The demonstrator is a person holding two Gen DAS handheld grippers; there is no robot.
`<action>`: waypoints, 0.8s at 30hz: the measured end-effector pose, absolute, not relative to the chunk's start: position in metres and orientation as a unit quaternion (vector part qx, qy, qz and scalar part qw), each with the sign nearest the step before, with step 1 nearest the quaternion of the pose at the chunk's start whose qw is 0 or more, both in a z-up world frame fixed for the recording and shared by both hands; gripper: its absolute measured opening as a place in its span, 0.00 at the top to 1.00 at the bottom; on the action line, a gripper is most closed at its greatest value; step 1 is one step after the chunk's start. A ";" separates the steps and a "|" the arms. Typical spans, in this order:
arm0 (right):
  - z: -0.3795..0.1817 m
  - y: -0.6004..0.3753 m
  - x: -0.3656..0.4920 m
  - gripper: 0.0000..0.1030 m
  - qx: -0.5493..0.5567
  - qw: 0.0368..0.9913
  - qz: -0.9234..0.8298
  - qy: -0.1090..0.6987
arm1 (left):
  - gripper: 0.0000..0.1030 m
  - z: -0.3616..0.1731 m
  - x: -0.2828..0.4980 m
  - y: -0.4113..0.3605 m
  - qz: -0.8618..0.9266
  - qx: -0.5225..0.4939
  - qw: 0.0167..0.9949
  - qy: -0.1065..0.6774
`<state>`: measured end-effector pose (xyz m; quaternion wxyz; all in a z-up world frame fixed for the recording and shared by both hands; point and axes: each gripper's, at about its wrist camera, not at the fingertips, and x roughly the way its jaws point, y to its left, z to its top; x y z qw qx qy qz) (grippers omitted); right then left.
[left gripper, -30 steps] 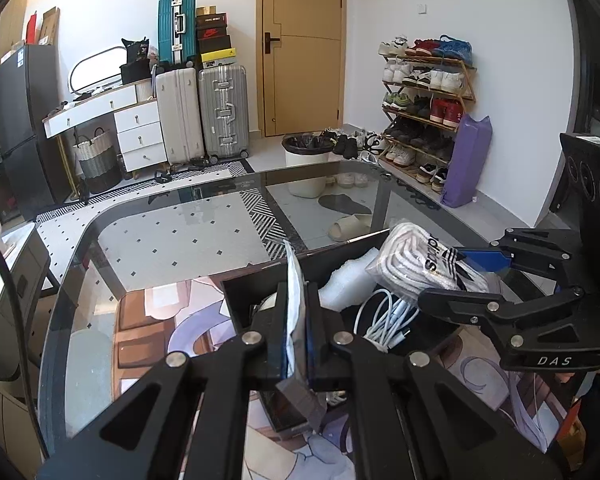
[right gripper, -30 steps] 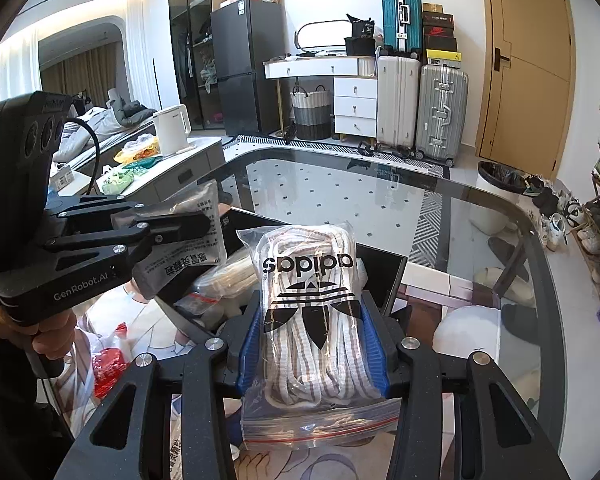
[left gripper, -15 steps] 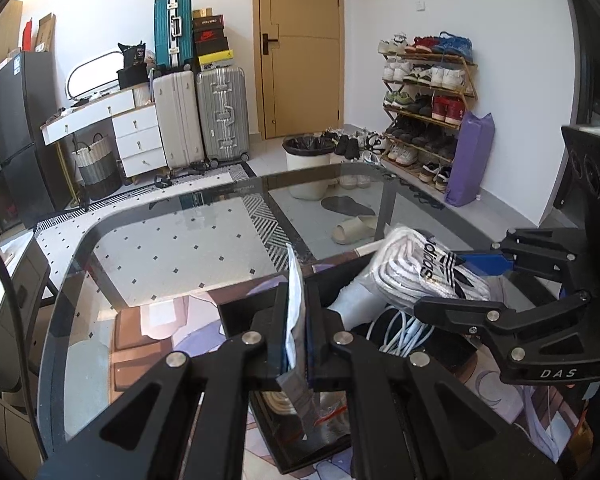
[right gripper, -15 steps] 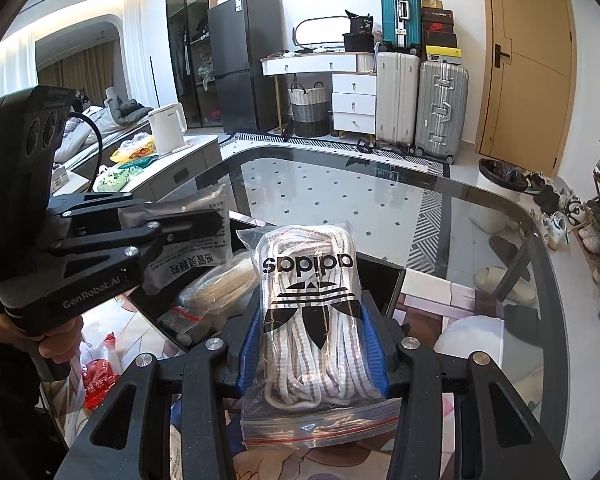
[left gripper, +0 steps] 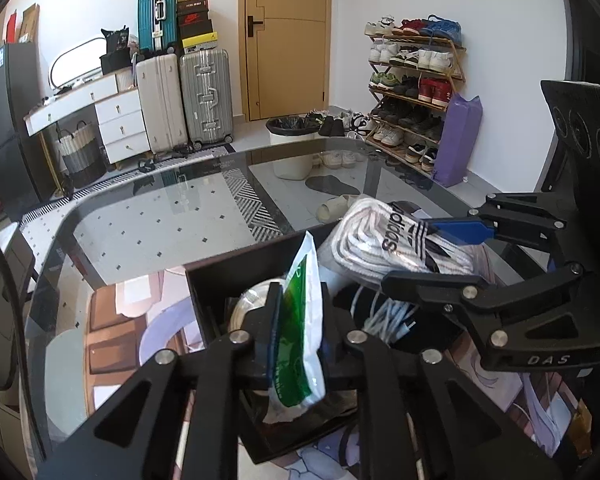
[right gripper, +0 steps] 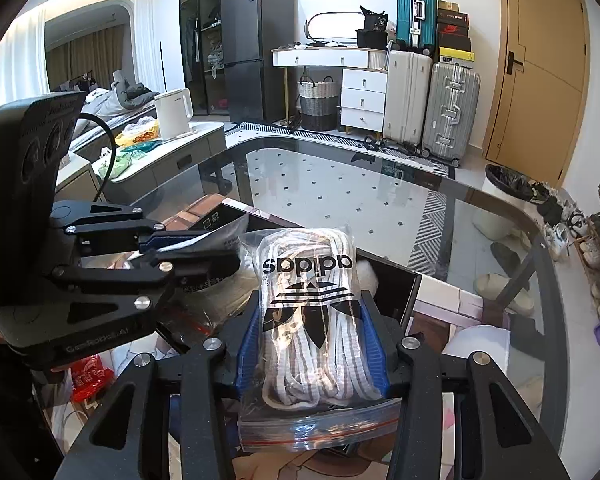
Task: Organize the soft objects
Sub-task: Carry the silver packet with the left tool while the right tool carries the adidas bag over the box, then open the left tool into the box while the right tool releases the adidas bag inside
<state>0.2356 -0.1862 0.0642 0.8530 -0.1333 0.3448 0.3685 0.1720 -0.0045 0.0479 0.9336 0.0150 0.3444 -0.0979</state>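
An open black box stands on the glass table, with white cables inside. Over it my left gripper has its jaws opening. A green and white packet hangs loosely between them, twisted and dipping into the box. In the right wrist view the left gripper reaches in from the left with that packet. My right gripper is shut on a clear zip bag of white laces with an Adidas logo, held above the box's right side. The left wrist view shows the same bag.
The glass table has a rounded far edge, and a printed mat lies under the box. A red packet lies at the near left. On the floor beyond are a bin, suitcases and a shoe rack.
The left jaws have spread apart. The packet, edge-on before, has turned to show its green face and sagged lower. The right gripper and its bag have barely moved.
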 end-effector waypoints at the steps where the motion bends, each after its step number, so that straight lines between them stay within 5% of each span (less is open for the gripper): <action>1: 0.065 -0.187 0.235 0.57 -0.133 0.855 0.367 0.343 | 0.70 0.048 0.172 -0.005 -0.100 0.012 0.932 0.347; 3: 0.065 -0.189 0.234 0.57 -0.132 0.857 0.364 0.339 | 0.60 0.047 0.170 -0.005 -0.100 0.008 0.931 0.351; 15: 0.070 -0.187 0.218 0.56 -0.180 0.836 0.394 0.337 | 0.50 0.060 0.153 0.005 -0.083 0.006 0.941 0.329; 18: 0.068 -0.180 0.220 0.56 -0.193 0.831 0.399 0.336 | 0.39 0.063 0.150 0.010 -0.076 0.003 0.943 0.325; 20: 0.066 -0.174 0.223 0.56 -0.197 0.830 0.398 0.336 | 0.22 0.064 0.146 0.016 -0.068 -0.001 0.945 0.320; 24: 0.062 -0.163 0.230 0.56 -0.199 0.828 0.402 0.336 | 0.20 0.063 0.143 0.024 -0.060 -0.010 0.946 0.319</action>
